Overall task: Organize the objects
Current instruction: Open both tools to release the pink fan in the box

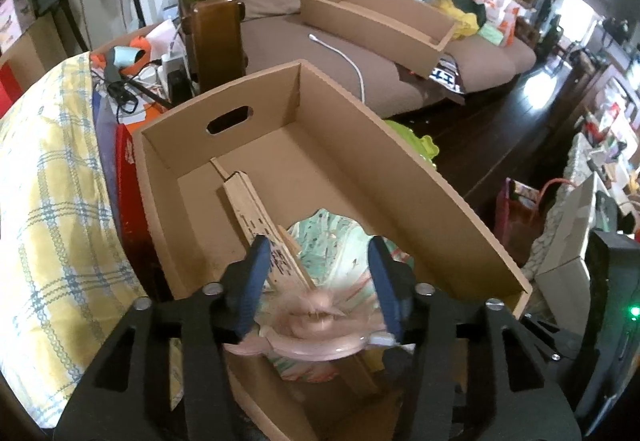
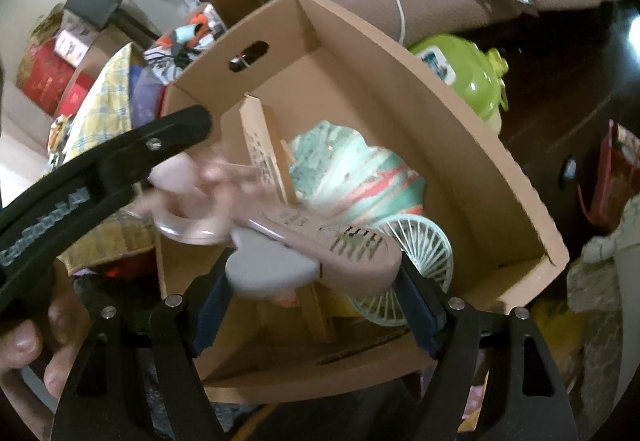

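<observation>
Pink fan (image 2: 304, 241) clamped in right tool (image 2: 320, 281) — above cardboard box (image 2: 460, 145).

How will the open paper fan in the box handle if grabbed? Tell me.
The paper fan is probably light and floppy: thin pleated leaf, easily crumpled. Squeezed sideways, it would likely fold shut. Lying spread in the cardboard box, it shouldn't roll.

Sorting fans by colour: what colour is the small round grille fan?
Pale mint green, clearest in the right wrist view.

Both wrist views look steeply down, close, sharing the cardboard box (image 1: 224, 145).
</observation>
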Available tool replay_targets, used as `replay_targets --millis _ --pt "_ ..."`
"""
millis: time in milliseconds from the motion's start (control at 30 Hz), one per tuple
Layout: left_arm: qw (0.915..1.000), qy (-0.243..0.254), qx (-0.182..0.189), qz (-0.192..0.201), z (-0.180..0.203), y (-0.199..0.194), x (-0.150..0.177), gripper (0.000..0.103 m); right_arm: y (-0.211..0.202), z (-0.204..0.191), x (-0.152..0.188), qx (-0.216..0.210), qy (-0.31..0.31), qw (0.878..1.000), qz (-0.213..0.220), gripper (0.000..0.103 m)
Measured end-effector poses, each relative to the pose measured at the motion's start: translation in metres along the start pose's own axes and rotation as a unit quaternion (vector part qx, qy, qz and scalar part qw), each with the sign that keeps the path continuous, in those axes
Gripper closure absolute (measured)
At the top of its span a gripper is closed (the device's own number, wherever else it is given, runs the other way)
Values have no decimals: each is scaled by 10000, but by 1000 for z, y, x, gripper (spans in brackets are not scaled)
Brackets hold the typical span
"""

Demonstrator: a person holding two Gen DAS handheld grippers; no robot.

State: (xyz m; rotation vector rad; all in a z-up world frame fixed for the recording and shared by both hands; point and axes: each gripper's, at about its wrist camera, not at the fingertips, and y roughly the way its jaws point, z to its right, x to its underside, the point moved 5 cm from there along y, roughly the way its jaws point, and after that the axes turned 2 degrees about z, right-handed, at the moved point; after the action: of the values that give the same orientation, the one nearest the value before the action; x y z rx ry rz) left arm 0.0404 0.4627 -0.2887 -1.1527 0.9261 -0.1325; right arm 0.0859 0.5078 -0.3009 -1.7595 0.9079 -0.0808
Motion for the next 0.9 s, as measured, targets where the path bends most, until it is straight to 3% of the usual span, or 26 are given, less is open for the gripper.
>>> replay_targets --millis 233,300,467,667,900 --pt "9994 -192 -289 3 -13 0 0 53 2 -6 -1 -158 0 9999 -40 17" --pt "9989 -229 -398 44 -17 -1 0 41 2 -6 0 -169 14 9999 -28 17" --pt "9976 -401 -522 233 -26 -7 -3 40 -4 -5 -4 -194 74 9996 175 17" --pt "9931 -745 -462 785 -42 -33 -14 40 -32 2 -18 -418 265 9947 903 17" --pt "9793 -999 -186 1751 -74 -107 -20 38 -55 33 -29 -459 931 9829 1523 17"
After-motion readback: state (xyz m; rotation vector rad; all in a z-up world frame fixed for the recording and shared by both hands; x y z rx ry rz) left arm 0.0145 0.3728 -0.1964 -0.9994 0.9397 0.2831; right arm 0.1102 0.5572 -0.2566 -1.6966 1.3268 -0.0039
